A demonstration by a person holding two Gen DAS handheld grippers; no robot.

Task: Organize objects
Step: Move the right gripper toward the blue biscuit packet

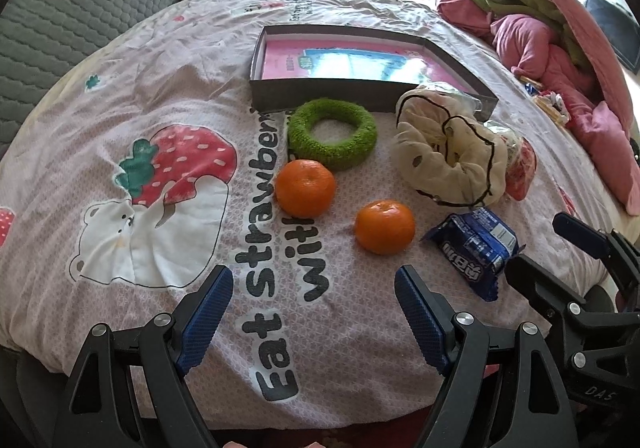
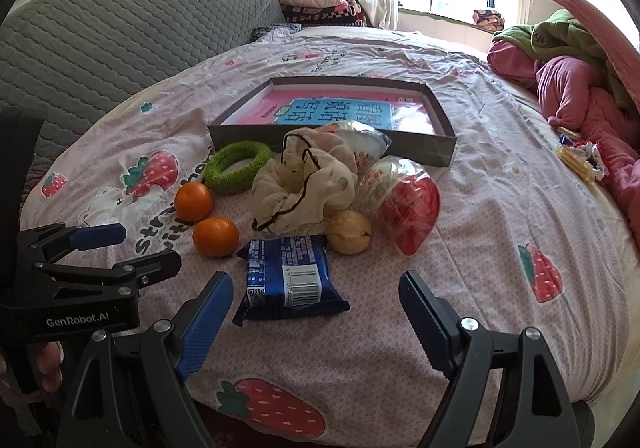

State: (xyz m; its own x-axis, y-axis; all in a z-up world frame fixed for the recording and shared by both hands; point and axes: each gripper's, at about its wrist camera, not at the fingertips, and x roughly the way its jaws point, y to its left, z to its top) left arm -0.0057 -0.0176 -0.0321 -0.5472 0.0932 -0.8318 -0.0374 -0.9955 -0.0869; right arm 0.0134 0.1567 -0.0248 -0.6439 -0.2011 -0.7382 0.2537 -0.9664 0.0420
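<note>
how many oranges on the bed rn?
2. One orange lies just in front of the green ring; the other orange sits nearer, left of the blue packet. More could hide under the cloth pouch.

Left tool [image 1: 314, 280] and right tool [image 2: 316, 288] both gape, empty.

Bare bedspread [image 2: 480, 208] right of red snack bag [image 2: 406, 204]; open. Blue packet [image 2: 288, 276], two tangerines [image 2: 215, 236] crowd the near approach to the box [image 2: 440, 150].
</note>
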